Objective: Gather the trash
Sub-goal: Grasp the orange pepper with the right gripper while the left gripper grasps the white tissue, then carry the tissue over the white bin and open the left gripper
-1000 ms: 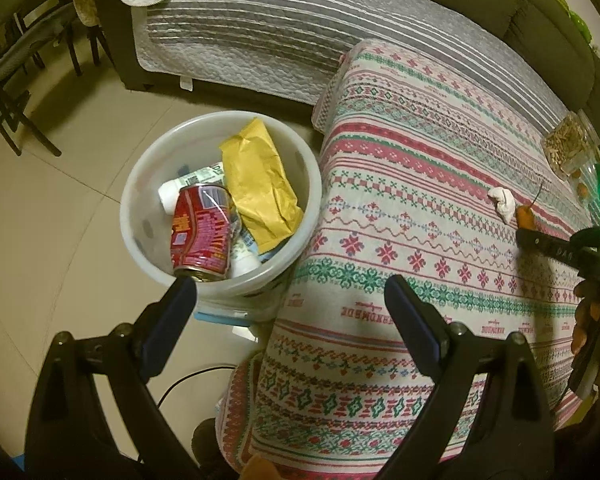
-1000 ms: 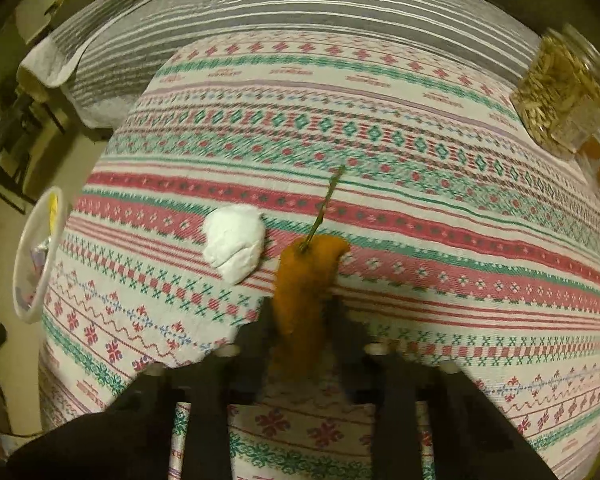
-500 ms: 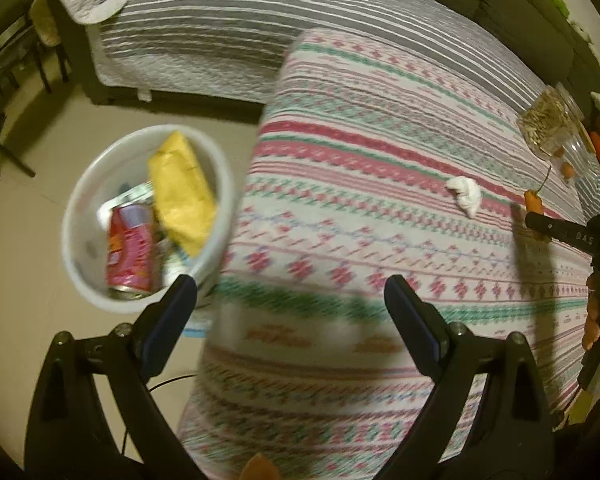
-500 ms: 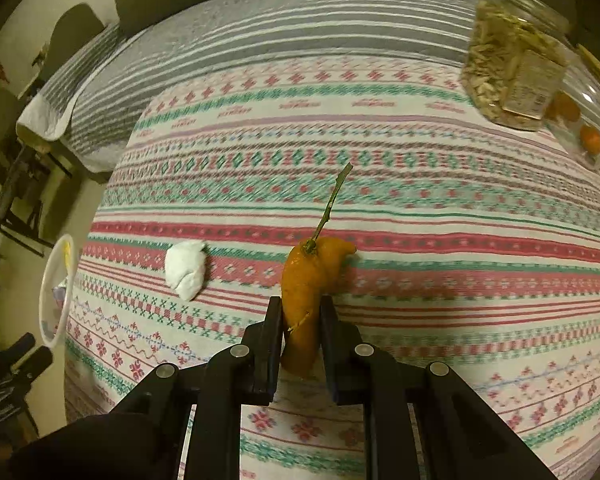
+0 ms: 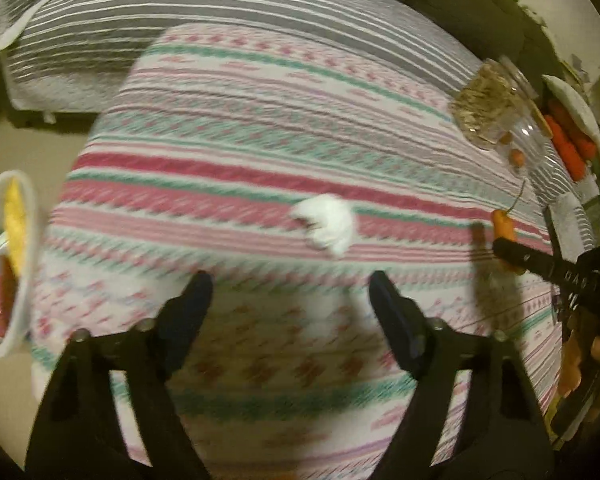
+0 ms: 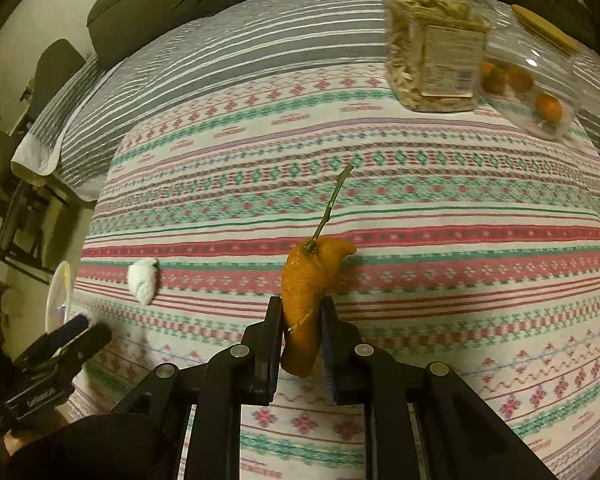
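My right gripper (image 6: 300, 312) is shut on an orange peel (image 6: 308, 292) with a green stem and holds it above the patterned tablecloth (image 6: 380, 184). The peel also shows in the left wrist view (image 5: 503, 224), at the far right. A crumpled white tissue (image 5: 326, 226) lies on the cloth just ahead of my left gripper (image 5: 290, 292), which is open and empty. The tissue also shows at the left of the right wrist view (image 6: 143, 280). The white trash bin (image 5: 16, 292) with a red can and yellow wrapper stands off the table's left edge.
A jar of seeds (image 6: 432, 44) and a clear box of small oranges (image 6: 540, 92) stand at the far right of the table. A striped grey sofa cover (image 5: 180, 12) lies beyond the table. Carrots (image 5: 568, 144) lie at the far right.
My left gripper has swung right from over the bin to the table, toward the tissue. My right gripper has closed on the orange peel and lifted it.
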Available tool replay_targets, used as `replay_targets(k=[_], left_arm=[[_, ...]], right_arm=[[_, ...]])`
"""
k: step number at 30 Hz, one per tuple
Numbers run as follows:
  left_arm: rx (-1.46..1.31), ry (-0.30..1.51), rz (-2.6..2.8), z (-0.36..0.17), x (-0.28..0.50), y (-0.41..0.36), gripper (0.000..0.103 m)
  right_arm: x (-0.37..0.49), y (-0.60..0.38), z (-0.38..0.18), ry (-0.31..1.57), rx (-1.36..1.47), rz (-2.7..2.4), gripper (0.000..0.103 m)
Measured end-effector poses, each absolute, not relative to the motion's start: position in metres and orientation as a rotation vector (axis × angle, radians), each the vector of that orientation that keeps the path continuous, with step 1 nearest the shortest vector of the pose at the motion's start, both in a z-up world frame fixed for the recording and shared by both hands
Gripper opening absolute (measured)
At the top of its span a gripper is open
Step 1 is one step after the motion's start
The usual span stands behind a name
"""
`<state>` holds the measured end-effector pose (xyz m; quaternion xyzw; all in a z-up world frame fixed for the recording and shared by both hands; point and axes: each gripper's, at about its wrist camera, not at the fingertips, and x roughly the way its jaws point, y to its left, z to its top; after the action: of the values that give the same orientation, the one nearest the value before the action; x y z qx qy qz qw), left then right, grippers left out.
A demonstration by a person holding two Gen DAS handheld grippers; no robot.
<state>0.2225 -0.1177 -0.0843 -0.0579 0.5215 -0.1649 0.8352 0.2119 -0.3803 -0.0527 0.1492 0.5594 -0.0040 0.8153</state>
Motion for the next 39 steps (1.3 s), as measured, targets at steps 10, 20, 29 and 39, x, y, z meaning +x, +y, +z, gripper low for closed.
replay_targets(k=[10, 20, 29, 39], left_arm=[[-0.153, 1.079, -0.355, -0.097, 0.236, -0.145, 0.053], [-0.199, 1.076, -0.322, -0.098, 0.245, -0.14, 0.03], [-0.192, 1.076, -0.338, -0.09, 0.237, -0.131, 0.024], [-0.191, 1.047, -0.319, -0.072, 0.228, -0.092, 0.024]], right_arm=[[0.209, -0.403, -0.057, 1.199, 0.314, -0.024, 0.018], [0.204, -0.413, -0.06, 1.21, 0.319, -0.049, 0.018], [0.203, -0.405, -0.052, 1.201, 0.307, -0.043, 0.018], [0.205, -0.372, -0.039, 1.188, 0.264, -0.003, 0.018]])
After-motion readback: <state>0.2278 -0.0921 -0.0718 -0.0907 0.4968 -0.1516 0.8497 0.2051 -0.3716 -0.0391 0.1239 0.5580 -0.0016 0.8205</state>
